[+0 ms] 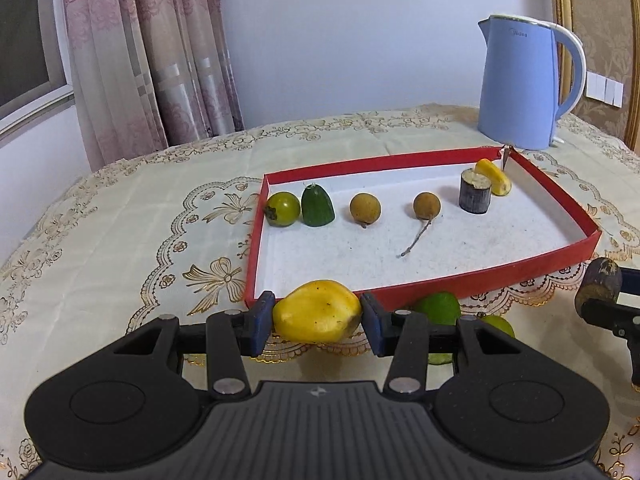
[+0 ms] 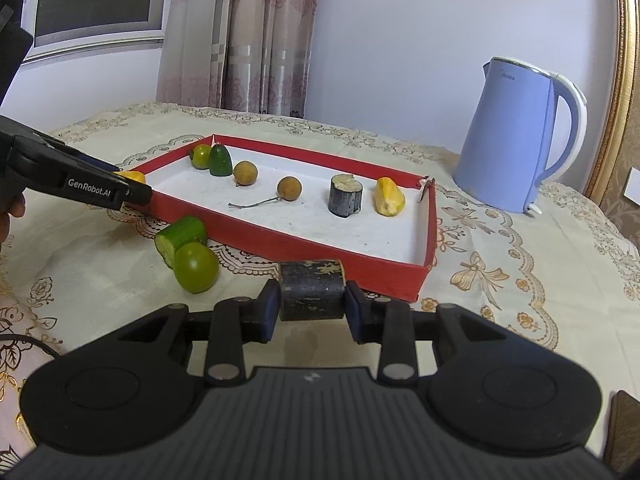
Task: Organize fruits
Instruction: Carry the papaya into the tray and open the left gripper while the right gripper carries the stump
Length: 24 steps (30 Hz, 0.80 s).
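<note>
A red-walled tray (image 1: 440,285) (image 2: 280,242) holds a row: a green tomato (image 1: 283,208), a cucumber end (image 1: 317,205), two brown longans (image 1: 365,208) (image 1: 427,205), a dark sugarcane piece (image 1: 474,194) and a yellow fruit piece (image 1: 494,176). My left gripper (image 1: 317,318) is shut on a yellow fruit piece (image 1: 318,311) just before the tray's near wall. My right gripper (image 2: 310,306) is shut on a dark sugarcane piece (image 2: 312,290) before the tray's near right corner. A cucumber piece (image 2: 181,238) and a green tomato (image 2: 196,267) lie on the cloth outside the tray.
A blue electric kettle (image 1: 520,84) (image 2: 516,136) stands behind the tray's far right corner. The table has a cream embroidered cloth (image 1: 120,220). Curtains (image 1: 148,52) and a window are at the back left. A gold frame (image 2: 624,80) is at the right.
</note>
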### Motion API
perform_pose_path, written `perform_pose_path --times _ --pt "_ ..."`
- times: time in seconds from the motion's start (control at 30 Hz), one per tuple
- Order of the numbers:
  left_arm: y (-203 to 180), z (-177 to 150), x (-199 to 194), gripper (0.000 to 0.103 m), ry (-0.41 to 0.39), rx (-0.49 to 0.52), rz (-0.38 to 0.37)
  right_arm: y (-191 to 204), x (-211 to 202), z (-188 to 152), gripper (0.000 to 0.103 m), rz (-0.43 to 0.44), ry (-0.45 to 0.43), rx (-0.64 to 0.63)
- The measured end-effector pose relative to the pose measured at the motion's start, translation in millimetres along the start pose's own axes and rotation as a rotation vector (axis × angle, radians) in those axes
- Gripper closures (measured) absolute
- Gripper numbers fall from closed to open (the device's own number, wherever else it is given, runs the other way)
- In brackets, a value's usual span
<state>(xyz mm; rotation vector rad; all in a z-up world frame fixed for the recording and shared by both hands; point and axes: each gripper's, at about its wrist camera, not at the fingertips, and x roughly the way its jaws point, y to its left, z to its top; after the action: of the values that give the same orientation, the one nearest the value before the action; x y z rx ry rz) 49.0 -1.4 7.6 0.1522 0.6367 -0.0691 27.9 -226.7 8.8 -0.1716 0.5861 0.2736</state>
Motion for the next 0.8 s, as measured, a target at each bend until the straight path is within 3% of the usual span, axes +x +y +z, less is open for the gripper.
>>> perform_pose_path --times 0.8 --pt "-14.7 24.2 21.3 0.058 -0.022 0.054 0.058 -3.9 -9.3 -0.3 0.07 -0.007 -0.021 0.015"
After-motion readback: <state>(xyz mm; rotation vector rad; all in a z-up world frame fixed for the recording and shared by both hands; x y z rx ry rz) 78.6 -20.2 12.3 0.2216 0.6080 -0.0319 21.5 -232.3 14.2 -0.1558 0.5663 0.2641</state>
